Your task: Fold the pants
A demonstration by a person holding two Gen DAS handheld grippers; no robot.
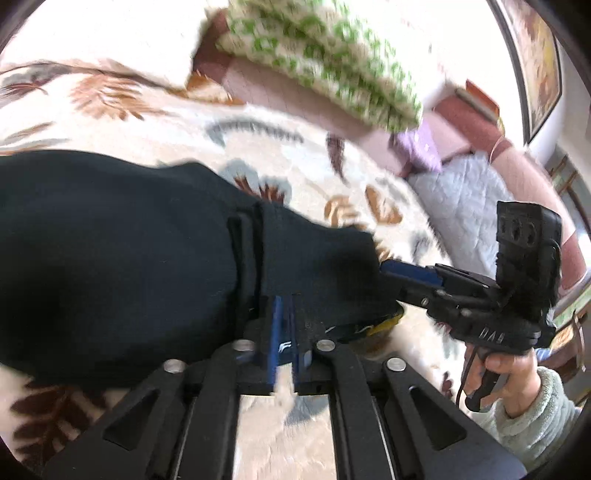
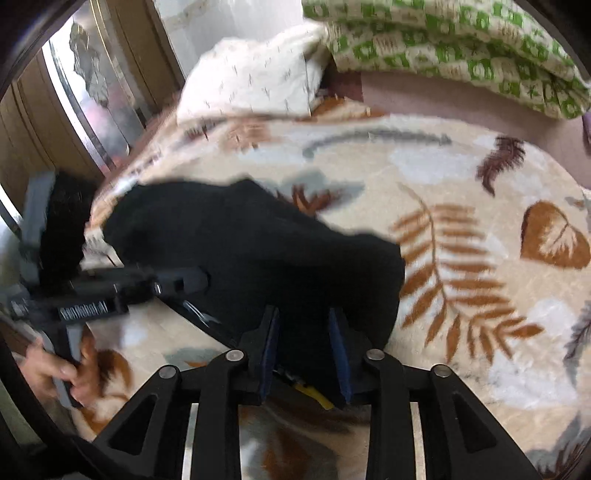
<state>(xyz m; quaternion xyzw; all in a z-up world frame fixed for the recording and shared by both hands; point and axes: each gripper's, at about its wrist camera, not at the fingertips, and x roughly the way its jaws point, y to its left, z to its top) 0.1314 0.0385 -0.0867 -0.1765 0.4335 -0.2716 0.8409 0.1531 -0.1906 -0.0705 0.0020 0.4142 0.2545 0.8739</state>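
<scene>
The black pants [image 1: 122,258] lie on a leaf-patterned blanket [image 1: 303,162], bunched into a dark mound. My left gripper [image 1: 286,314] is shut on the pants' near edge, its blue pads pressed on the cloth. My right gripper [image 1: 388,269] comes in from the right in the left wrist view and grips the same edge. In the right wrist view the pants [image 2: 251,243] fill the middle. My right gripper [image 2: 306,332] holds a thick fold of them between its blue pads. My left gripper [image 2: 192,280] shows at the left, pinching the cloth. A yellow tag [image 2: 314,395] peeks out below.
A green and white patterned quilt [image 1: 325,55] lies folded at the head of the bed [image 2: 461,33]. A white pillow [image 2: 255,77] is beside it. A grey quilted cover [image 1: 469,195] and a purple cloth [image 1: 421,147] lie at the right. Wooden cabinet doors [image 2: 85,92] stand left of the bed.
</scene>
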